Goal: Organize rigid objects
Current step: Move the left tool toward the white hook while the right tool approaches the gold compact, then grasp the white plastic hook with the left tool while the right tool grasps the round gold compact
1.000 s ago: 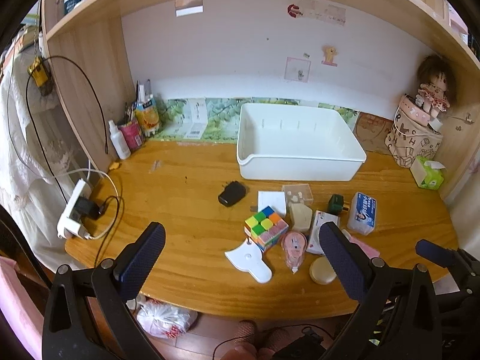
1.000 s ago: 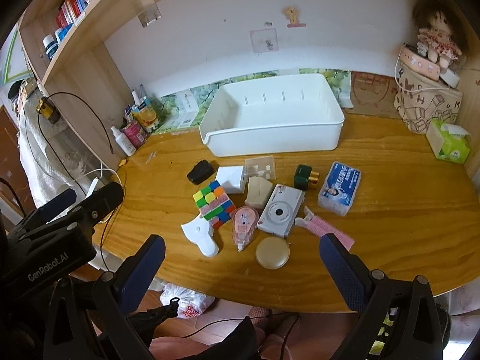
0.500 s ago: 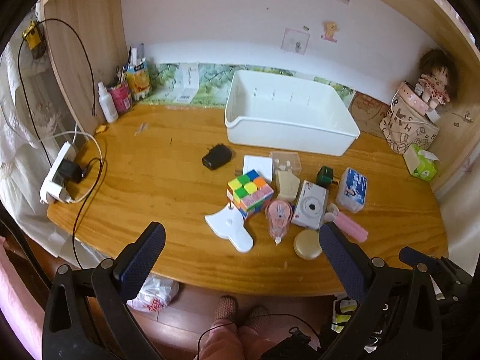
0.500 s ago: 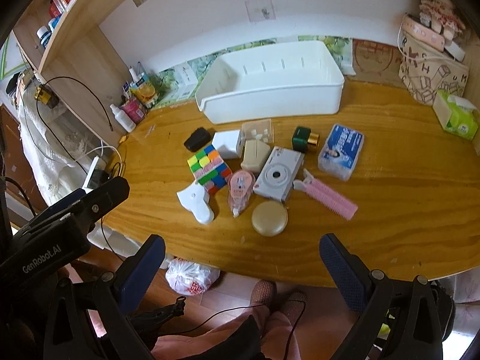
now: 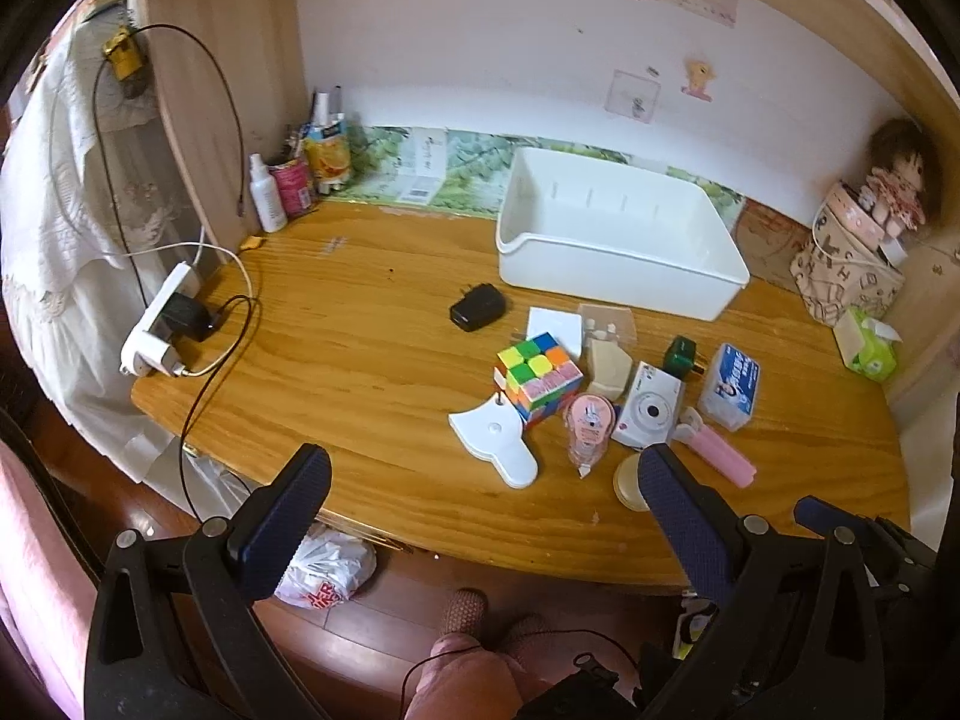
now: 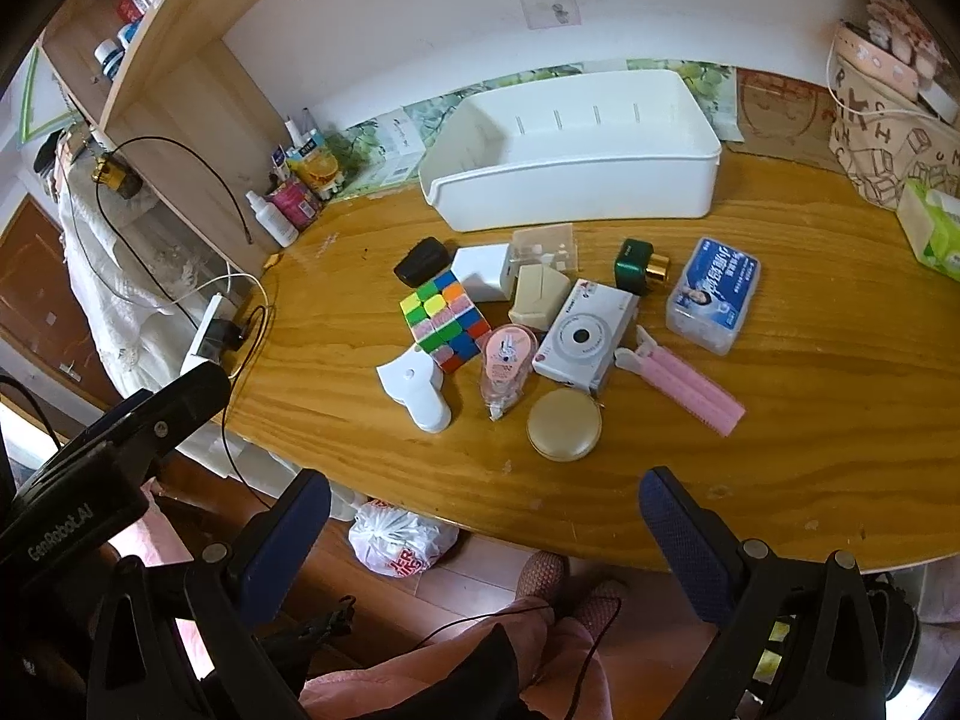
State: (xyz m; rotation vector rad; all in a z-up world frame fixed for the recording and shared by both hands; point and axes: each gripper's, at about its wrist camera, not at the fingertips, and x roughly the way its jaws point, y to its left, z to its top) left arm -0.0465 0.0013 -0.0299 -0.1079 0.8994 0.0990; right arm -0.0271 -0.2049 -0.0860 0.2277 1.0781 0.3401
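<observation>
Left claw (image 5: 480, 492) and right claw (image 6: 483, 516) apart, empty, hovering before desk (image 6: 780, 450) edge.

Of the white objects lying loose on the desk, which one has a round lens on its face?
The white instant camera, lying flat between the pink tape dispenser and the pink clip; the others have none.
</observation>
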